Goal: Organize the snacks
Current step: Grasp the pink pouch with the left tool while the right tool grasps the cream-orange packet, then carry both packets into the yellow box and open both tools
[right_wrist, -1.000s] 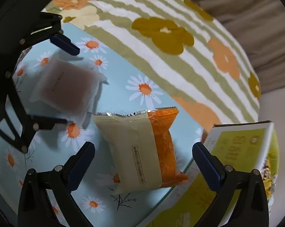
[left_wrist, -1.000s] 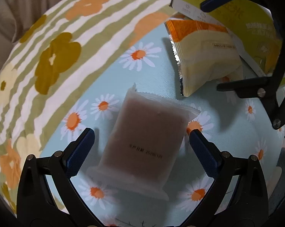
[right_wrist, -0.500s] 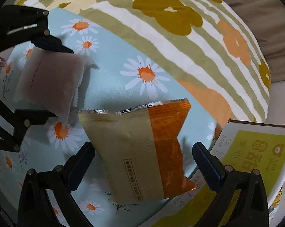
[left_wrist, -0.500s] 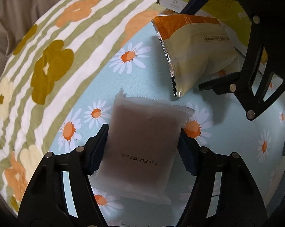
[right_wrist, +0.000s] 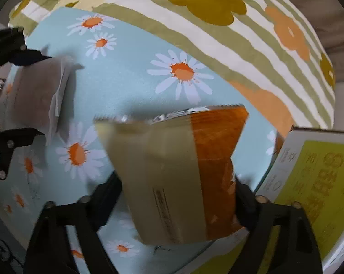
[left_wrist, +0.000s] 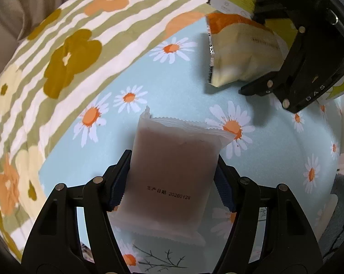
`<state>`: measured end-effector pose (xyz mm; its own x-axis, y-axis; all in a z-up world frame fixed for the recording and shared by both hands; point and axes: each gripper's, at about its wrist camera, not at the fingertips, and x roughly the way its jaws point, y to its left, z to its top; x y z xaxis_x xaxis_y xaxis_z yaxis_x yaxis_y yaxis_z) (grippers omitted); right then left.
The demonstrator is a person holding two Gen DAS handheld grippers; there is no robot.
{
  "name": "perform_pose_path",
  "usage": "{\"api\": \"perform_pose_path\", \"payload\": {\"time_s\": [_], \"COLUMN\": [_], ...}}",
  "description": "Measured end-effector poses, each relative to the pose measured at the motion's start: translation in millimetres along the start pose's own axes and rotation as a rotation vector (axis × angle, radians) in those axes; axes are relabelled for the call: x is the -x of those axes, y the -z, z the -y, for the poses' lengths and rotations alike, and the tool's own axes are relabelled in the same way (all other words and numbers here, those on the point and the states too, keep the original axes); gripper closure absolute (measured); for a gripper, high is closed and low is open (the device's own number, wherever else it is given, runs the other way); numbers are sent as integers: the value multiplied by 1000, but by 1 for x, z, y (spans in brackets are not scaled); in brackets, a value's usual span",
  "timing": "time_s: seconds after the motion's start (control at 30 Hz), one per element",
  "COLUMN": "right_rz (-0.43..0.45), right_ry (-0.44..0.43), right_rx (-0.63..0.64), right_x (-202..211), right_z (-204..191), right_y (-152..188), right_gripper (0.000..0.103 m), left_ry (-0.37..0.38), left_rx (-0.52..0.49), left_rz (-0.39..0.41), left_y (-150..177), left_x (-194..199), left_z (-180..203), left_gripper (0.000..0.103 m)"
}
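Both tongs have closed in: left tongs [left_wrist: 172, 182] clench the brown packet [left_wrist: 172, 178]; right tongs [right_wrist: 176, 191] are closing around the orange packet [right_wrist: 176, 173].

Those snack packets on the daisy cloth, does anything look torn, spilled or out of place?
Nothing stands out. The brown packet is clamped whole in the left gripper, and the orange-and-cream packet sits unbroken between the closing jaws of the right gripper. No crumbs show on the daisy cloth.

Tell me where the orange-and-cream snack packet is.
The orange-and-cream packet sits between the right gripper's closing jaws, over the daisy cloth, left of the yellow box.
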<state>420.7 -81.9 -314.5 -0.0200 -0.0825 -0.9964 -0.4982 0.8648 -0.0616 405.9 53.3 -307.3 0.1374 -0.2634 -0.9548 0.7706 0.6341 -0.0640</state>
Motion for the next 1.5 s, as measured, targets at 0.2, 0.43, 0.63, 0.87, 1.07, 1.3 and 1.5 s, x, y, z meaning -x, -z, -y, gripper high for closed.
{"api": "perform_pose_path", "payload": {"time_s": [0.2,0.43,0.63,0.87,1.07,1.3,1.5], "right_rz": [53,226,372,481,542,549,570], "right_ry": [-11,-55,-60,-47,-7,-1,-30], "right_rx": [-37,-99,-155,-213,-286,-348,-383], "right_x": [7,66,132,185,211,211,198], "right_z": [-15,-25,-17,22,81,147,183], "right_y": [9,27,59,121,188,256,304], "right_gripper": [41,41,41,41,41,41,41], "left_ry": [-12,-94,-167,-173,-139,-89,-41], "left_rx": [102,157,151,139,140,137,192], "left_rz": [23,108,197,278,347,371,327], "left_y": [9,11,-11,-53,-101,-158,-187], "left_x": [9,59,121,169,188,173,131], "left_z": [-10,-16,-3,47,119,209,262], "left_gripper": [40,40,40,40,40,40,40]}}
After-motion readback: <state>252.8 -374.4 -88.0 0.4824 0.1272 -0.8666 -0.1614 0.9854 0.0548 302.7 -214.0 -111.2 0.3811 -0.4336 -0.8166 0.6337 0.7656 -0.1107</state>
